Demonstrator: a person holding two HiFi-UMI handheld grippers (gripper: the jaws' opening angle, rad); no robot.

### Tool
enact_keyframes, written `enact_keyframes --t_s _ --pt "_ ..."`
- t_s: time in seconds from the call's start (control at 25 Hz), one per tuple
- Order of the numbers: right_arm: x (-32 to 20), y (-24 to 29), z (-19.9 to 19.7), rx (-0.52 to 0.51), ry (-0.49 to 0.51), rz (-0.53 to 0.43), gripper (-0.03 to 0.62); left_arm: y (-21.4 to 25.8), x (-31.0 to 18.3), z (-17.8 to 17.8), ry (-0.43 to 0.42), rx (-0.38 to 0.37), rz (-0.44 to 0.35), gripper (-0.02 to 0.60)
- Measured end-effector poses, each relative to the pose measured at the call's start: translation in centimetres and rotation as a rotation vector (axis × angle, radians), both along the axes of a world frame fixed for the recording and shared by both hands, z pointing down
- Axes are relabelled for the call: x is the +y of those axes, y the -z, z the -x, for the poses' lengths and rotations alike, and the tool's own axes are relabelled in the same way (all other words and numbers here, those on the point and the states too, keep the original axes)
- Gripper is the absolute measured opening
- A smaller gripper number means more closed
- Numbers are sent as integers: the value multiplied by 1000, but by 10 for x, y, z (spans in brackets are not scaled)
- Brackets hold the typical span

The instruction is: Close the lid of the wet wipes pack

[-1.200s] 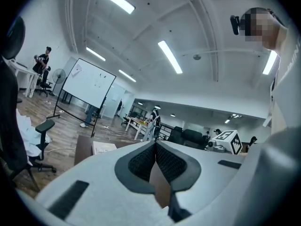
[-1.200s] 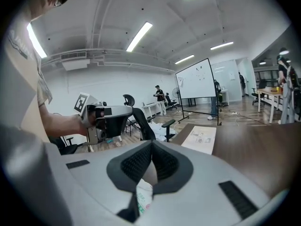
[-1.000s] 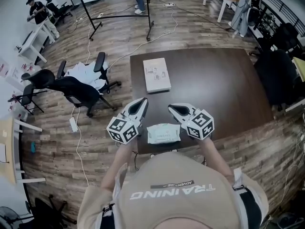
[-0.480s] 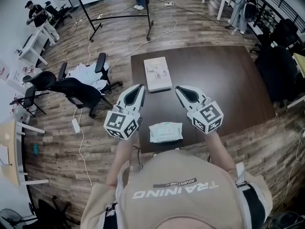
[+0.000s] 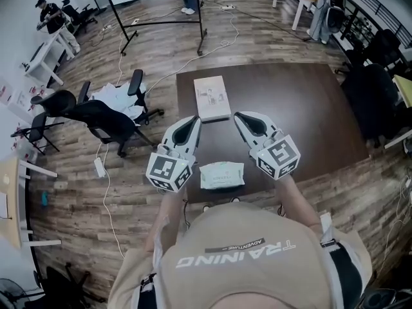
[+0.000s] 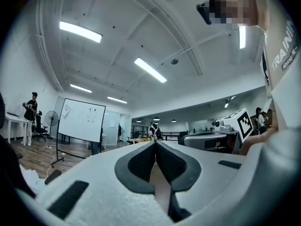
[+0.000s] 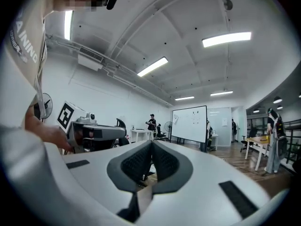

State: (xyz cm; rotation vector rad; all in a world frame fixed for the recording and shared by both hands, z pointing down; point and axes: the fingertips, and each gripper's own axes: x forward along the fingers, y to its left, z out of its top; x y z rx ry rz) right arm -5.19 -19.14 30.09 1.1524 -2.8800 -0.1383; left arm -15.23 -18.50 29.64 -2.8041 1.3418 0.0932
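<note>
The wet wipes pack (image 5: 221, 175), pale green, lies flat near the front edge of the dark brown table (image 5: 309, 108). Its lid looks flat against the pack from above. Both grippers hang above the table, one on each side of the pack, pointing away from me and touching nothing. My left gripper (image 5: 193, 122) has its jaws together, and the left gripper view shows the dark pads (image 6: 143, 161) meeting with nothing between them. My right gripper (image 5: 239, 118) is likewise shut and empty, its pads (image 7: 164, 161) pressed together. Neither gripper view shows the pack.
A flat white box (image 5: 212, 98) lies on the table's far left part, just beyond the gripper tips. Black office chairs (image 5: 96, 118) stand on the wood floor to the left. A whiteboard stand (image 5: 154, 5), floor cables and people at desks are farther off.
Both grippers have risen from beside the pack and now sit higher, their tips reaching further over the table. The pack has stayed in place.
</note>
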Motion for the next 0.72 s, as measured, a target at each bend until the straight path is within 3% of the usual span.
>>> enact_keyframes --t_s 0.32,0.72 --pt "14 -3 14 24 28 -13 14 -10 14 20 44 9 27 9" --pt "20 -25 9 15 36 60 14 -29 19 9 12 0 80 9"
